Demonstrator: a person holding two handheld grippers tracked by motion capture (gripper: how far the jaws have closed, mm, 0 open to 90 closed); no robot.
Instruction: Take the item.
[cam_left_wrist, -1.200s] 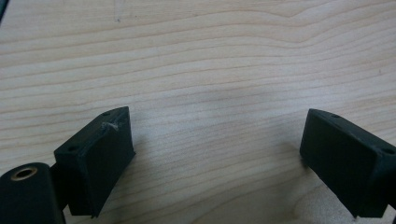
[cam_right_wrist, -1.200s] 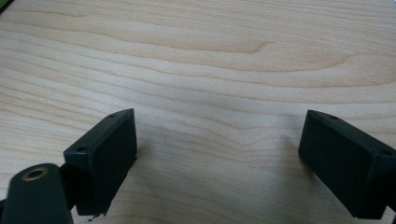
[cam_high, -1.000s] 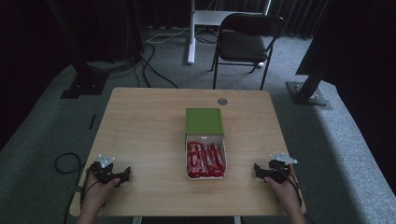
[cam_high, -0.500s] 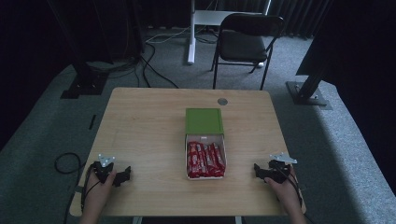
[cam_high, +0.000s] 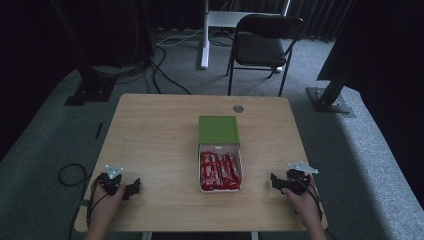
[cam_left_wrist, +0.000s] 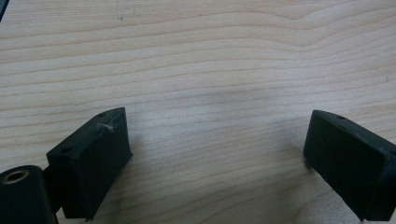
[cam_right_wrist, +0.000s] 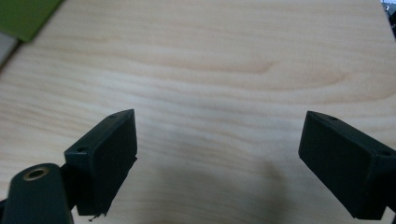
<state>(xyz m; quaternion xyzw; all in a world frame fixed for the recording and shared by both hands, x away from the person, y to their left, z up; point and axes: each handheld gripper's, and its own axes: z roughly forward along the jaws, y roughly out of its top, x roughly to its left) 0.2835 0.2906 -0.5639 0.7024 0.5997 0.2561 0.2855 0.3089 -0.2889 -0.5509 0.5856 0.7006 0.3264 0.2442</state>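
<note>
Hands rest at the near corners of the pale wooden table (cam_high: 150, 130), the left tongs (cam_high: 131, 188) and the right tongs (cam_high: 274, 181) both spread wide with nothing between their jaws. Midway between them, well apart from each, sits the open white cardboard box (cam_high: 220, 149) packed with red-wrapped bars (cam_high: 220, 171). Its green lid (cam_high: 218, 130) lies touching the box's far end.

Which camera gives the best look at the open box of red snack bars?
The high view: the white box lies whole mid-table, red wrapped bars inside, its green lid beside it on the far side. The right gripper view catches just a green lid corner. The left gripper view faces bare table.
</note>
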